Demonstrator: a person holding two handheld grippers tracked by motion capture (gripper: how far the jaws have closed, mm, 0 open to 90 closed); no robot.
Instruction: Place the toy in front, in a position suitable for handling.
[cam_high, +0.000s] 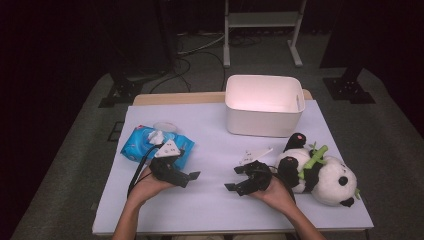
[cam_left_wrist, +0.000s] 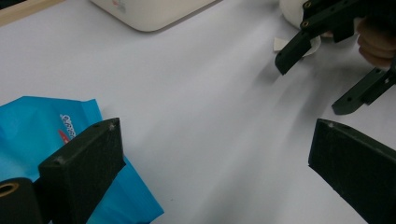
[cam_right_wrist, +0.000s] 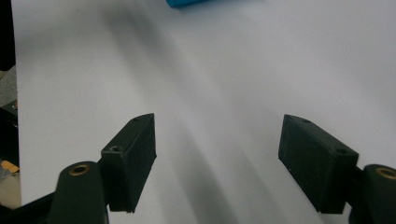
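A blue wipes pack (cam_high: 142, 142) lies on the left of the white table (cam_high: 210, 130). On the right lies a panda plush (cam_high: 327, 177) with a green bamboo stalk. My left gripper (cam_high: 187, 177) is open just right of the pack, nothing between its jaws. In the left gripper view the open left gripper (cam_left_wrist: 217, 135) hangs over bare table, with the pack (cam_left_wrist: 32, 135) under its left jaw. My right gripper (cam_high: 234, 178) is open beside the panda, facing left. The right gripper view shows the right gripper (cam_right_wrist: 218, 123) with its jaws wide apart over bare table.
A white bin (cam_high: 264, 105) stands at the back, right of centre; its base edge (cam_left_wrist: 149, 11) appears in the left gripper view. The right gripper (cam_left_wrist: 313, 86) faces the left one across a bare stretch of table. Floor and dark stands lie beyond the table.
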